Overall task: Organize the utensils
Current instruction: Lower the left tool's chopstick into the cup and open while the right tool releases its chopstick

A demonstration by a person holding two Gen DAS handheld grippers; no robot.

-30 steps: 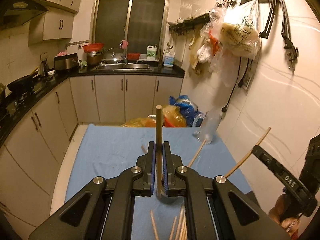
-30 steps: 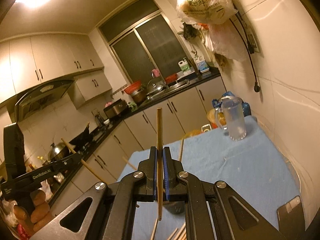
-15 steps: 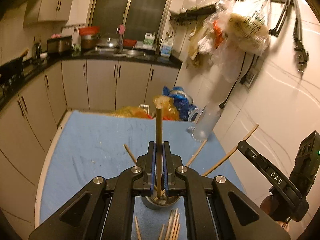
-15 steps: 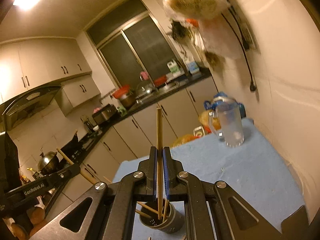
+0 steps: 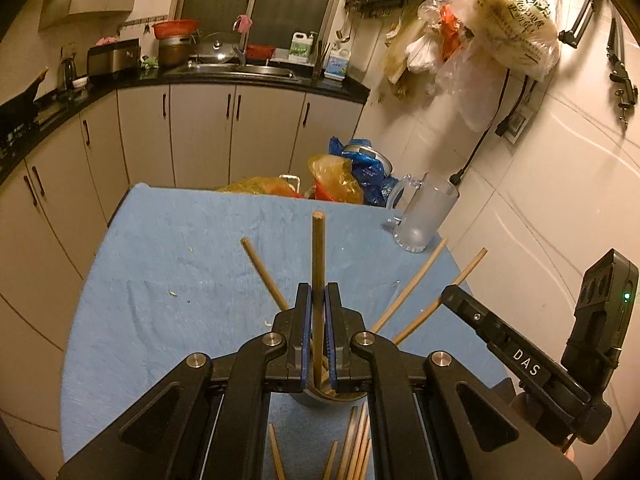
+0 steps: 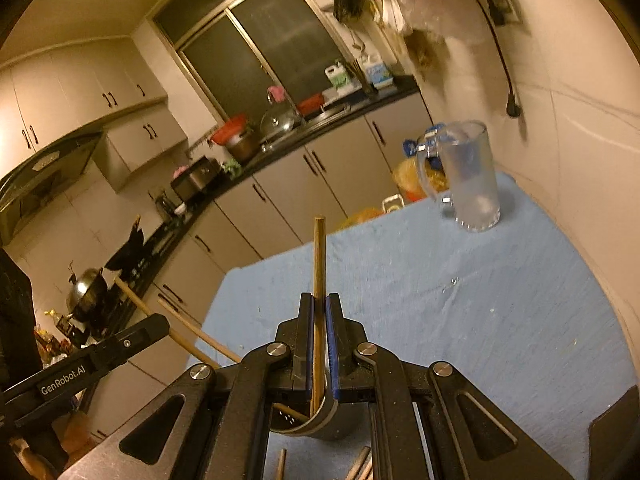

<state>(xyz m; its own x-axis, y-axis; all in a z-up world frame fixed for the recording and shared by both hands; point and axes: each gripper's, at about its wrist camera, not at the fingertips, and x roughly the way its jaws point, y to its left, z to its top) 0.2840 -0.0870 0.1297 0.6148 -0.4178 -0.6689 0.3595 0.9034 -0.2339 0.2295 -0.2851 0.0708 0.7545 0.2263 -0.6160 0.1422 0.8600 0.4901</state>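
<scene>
Lowering chopsticks closer to holder (image 6: 320, 424), both grippers (image 5: 318, 308) (image 6: 320, 312) clamped

A tabletop (image 5: 168, 280) covered by a blue cloth (image 6: 460, 320) fills the lower half of both views, stretching ahead of the tongs toward the kitchen cabinets. A frosted glass mug (image 5: 424, 216) with a handle stands upright on the cloth near the far right corner, well ahead and to the right of both tongs. A dark round utensil holder (image 6: 320, 424) sits on the cloth directly beneath the tips of the tongs, mostly hidden by them. Loose wooden chopsticks (image 5: 356, 444) lie flat on the cloth just behind the holder, nearer than the tips. A few pale crumbs (image 5: 173, 293) dot the cloth left of the left tongs.
</scene>
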